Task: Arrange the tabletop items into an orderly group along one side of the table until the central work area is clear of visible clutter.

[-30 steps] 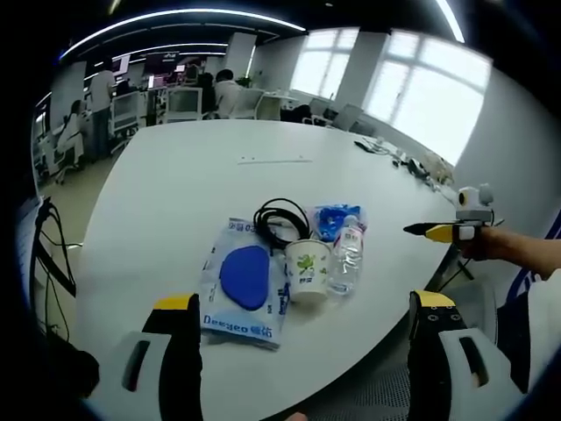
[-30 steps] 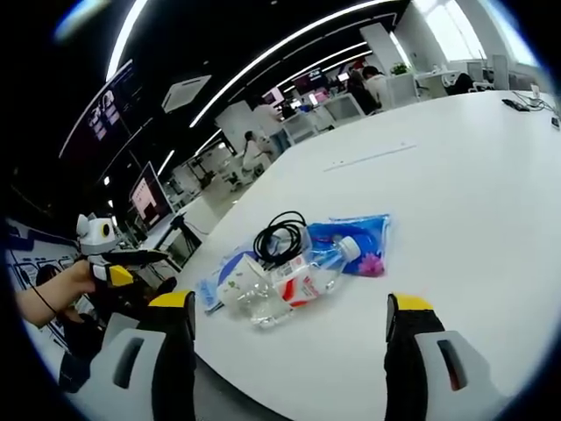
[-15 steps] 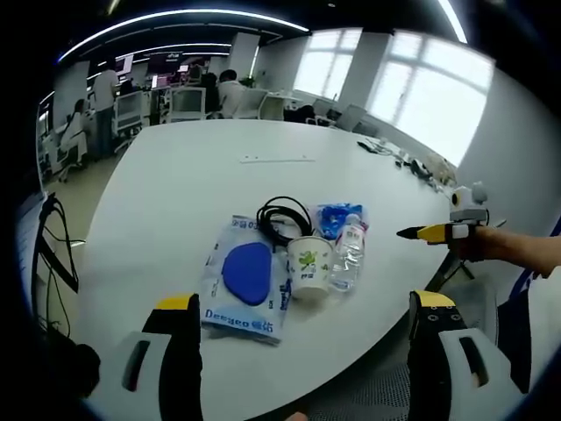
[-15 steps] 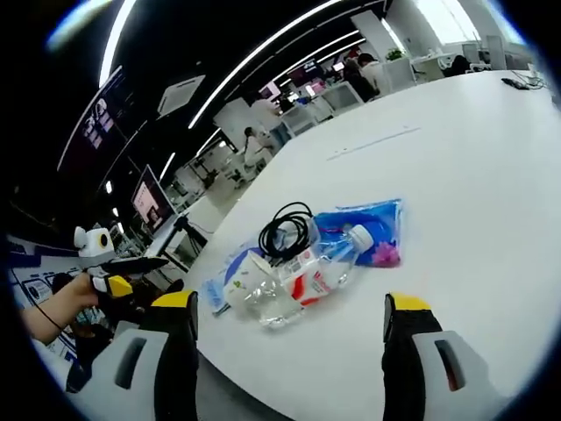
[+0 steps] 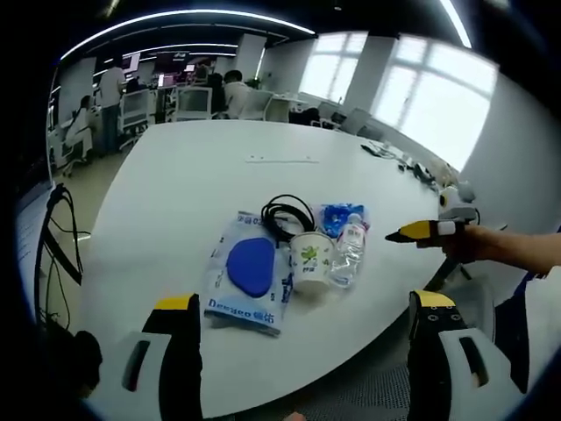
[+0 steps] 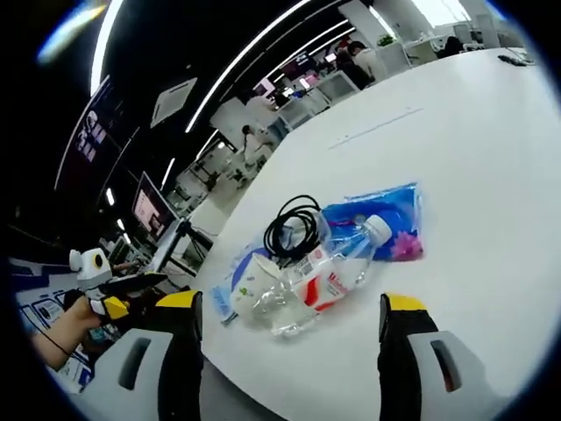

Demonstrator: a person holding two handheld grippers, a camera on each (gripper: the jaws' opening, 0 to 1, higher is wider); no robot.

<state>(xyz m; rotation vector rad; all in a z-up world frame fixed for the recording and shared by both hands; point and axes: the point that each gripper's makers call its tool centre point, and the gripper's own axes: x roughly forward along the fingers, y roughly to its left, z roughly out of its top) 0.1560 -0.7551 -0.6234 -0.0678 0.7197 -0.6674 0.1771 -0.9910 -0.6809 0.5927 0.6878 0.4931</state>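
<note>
Jaws of both grippers are standing apart and empty, having drifted slightly while the cup (image 5: 310, 260), bottle (image 5: 347, 253) and cable (image 5: 285, 216) are sitting grouped near the tabletop (image 5: 193, 175) edge.

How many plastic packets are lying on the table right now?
2. A large packet with a blue pad inside lies left of the paper cup; a smaller blue packet lies behind the water bottle, beside the black cable. More could hide underneath.
</note>
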